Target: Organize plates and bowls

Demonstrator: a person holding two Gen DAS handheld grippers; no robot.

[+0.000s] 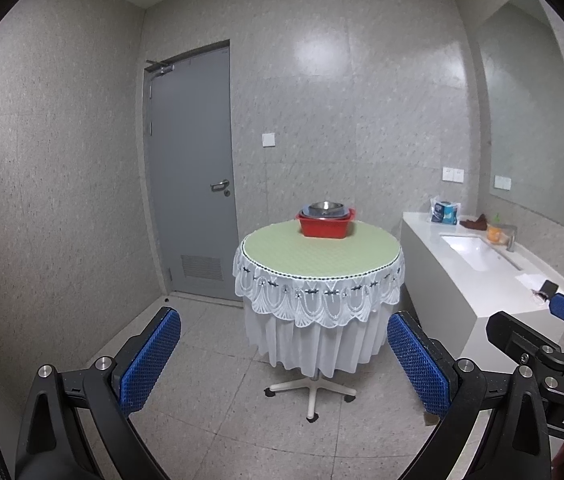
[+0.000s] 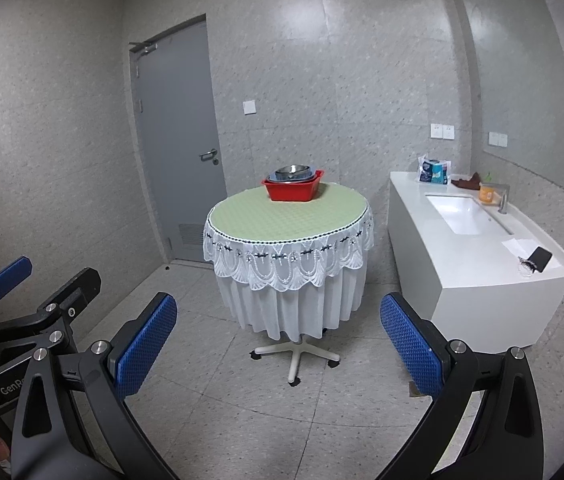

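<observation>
My left claw (image 1: 284, 360) and right claw (image 2: 278, 344) both stood apart, empty; the red basin (image 1: 325, 227) of bowls (image 1: 325, 209) sat straight ahead at the worktop's (image 1: 322, 256) far edge, well apart, neither claw nearer

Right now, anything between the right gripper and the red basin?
Only bare floor and the near half of the table, nothing on it. The right wrist view shows it; the basin sits at the far edge.

The right tongs (image 1: 534, 312) body reads "DAS"; the left tongs (image 2: 42, 276) perhaps "GenR" (cut off).
</observation>
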